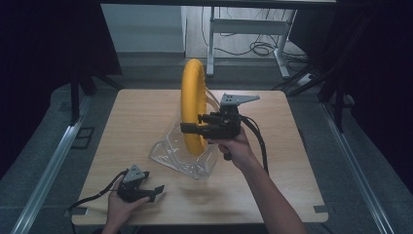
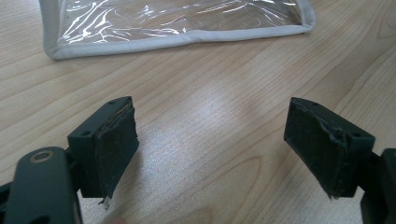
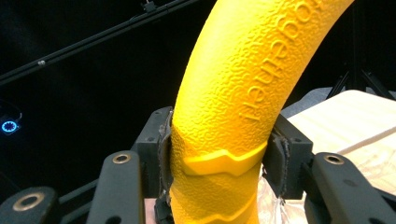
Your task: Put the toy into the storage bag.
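Note:
A yellow foam ring [image 1: 192, 105] stands on edge over the middle of the wooden table [image 1: 141, 117], its lower part inside a clear plastic bag [image 1: 178, 157]. My right gripper [image 1: 191, 128] is shut on the ring's lower rim. In the right gripper view the pads press both sides of the textured yellow ring [image 3: 233, 93]. My left gripper [image 1: 157, 191] rests near the table's front left edge, open. In the left gripper view its jaws stand wide apart over bare wood, with the clear plastic bag [image 2: 177, 21] and its grey trim lying beyond them.
Metal rails run along the floor on both sides of the table. A white desk frame [image 1: 246, 29] and cables [image 1: 260, 48] sit beyond the far edge. Dark curtains hang at left and right.

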